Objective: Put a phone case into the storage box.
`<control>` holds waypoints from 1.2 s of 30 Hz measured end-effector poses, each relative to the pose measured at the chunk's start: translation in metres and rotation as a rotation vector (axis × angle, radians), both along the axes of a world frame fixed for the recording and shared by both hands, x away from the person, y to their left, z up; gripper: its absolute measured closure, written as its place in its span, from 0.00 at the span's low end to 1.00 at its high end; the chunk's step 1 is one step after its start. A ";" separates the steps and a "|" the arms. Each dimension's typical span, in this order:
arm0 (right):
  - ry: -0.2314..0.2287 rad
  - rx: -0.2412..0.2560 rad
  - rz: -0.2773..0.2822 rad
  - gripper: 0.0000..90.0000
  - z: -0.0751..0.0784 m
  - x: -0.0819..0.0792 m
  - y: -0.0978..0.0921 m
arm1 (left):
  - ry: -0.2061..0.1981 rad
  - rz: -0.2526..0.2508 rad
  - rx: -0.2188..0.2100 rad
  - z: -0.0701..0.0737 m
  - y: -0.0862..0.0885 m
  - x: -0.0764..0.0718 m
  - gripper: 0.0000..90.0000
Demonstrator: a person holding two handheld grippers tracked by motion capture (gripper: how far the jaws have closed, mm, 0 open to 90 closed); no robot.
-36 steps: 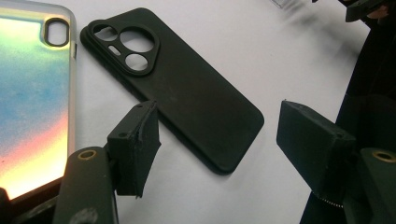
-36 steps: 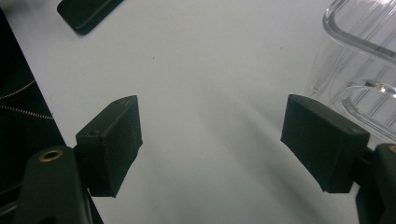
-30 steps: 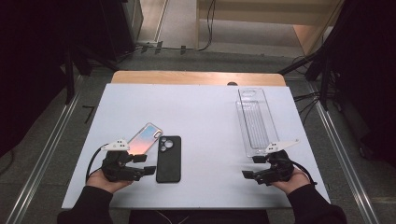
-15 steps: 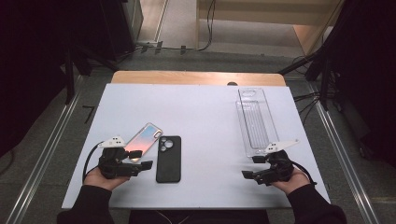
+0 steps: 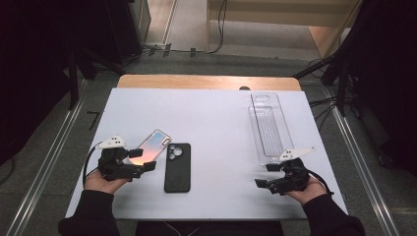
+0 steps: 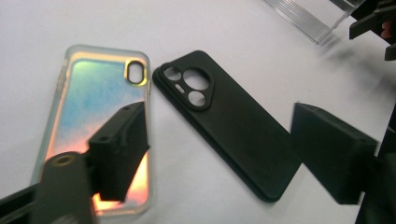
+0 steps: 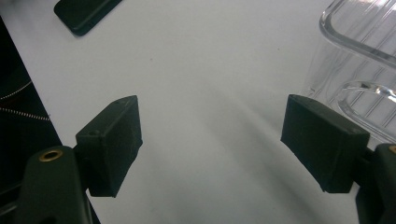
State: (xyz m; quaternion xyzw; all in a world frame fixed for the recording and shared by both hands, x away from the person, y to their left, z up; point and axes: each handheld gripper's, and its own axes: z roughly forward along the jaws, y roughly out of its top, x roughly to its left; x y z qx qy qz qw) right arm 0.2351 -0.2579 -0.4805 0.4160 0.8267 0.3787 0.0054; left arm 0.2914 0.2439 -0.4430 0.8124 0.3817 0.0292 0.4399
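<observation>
The left tongs (image 5: 142, 164) are sitting at the near left of the white surface (image 5: 211, 118), held in the person's left hand (image 5: 105, 179), with their jaws standing wide apart. In the left gripper view one jaw is hovering over the lower end of the iridescent phone case (image 6: 100, 112), while the other jaw is standing beyond the far edge of the black phone case (image 6: 224, 121), so both cases are lying in or near the gap; whether a jaw is touching either case, I cannot tell. The two cases are lying flat just beside each other, camera cut-outs close together, the iridescent one tilted and the black one nearly straight in the high view. The right tongs (image 5: 268, 177) are resting at the near right in the right hand (image 5: 307, 189), jaws likewise spread apart with bare surface between them. A clear plastic tray (image 5: 268, 125) is lying just beyond them, its near end close to one right jaw.
</observation>
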 end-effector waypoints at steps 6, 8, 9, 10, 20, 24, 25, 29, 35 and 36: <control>-0.002 0.003 0.004 0.21 0.000 0.000 -0.001 | -0.051 -0.016 0.022 0.006 -0.005 0.011 0.00; -0.002 0.002 0.003 0.21 0.000 0.000 -0.001 | -0.054 -0.015 0.029 0.006 -0.006 0.012 0.01; -0.002 0.002 0.003 0.21 0.000 0.000 -0.001 | -0.047 -0.018 0.035 0.006 -0.007 0.014 0.01; -0.001 0.003 0.003 0.21 0.000 0.000 -0.001 | -0.043 -0.019 0.036 0.005 -0.007 0.018 0.01; -0.001 0.002 0.000 0.21 0.000 0.000 -0.001 | -0.006 0.035 0.021 0.003 -0.003 0.041 0.04; -0.001 0.000 0.003 0.21 0.000 0.000 -0.001 | 0.013 0.035 0.029 0.002 -0.003 0.050 0.05; -0.001 0.000 0.003 0.21 0.000 0.000 -0.001 | 0.013 0.039 0.031 0.002 -0.003 0.052 0.05; 0.000 -0.001 0.002 0.21 0.000 0.000 -0.001 | -0.005 0.034 0.067 0.002 -0.005 0.061 0.05; 0.002 -0.002 -0.001 0.21 0.000 0.000 -0.001 | -0.011 0.065 0.083 -0.003 -0.005 0.072 0.07; 0.003 -0.003 -0.001 0.21 0.000 0.000 -0.001 | -0.010 0.065 0.091 -0.004 -0.005 0.073 0.07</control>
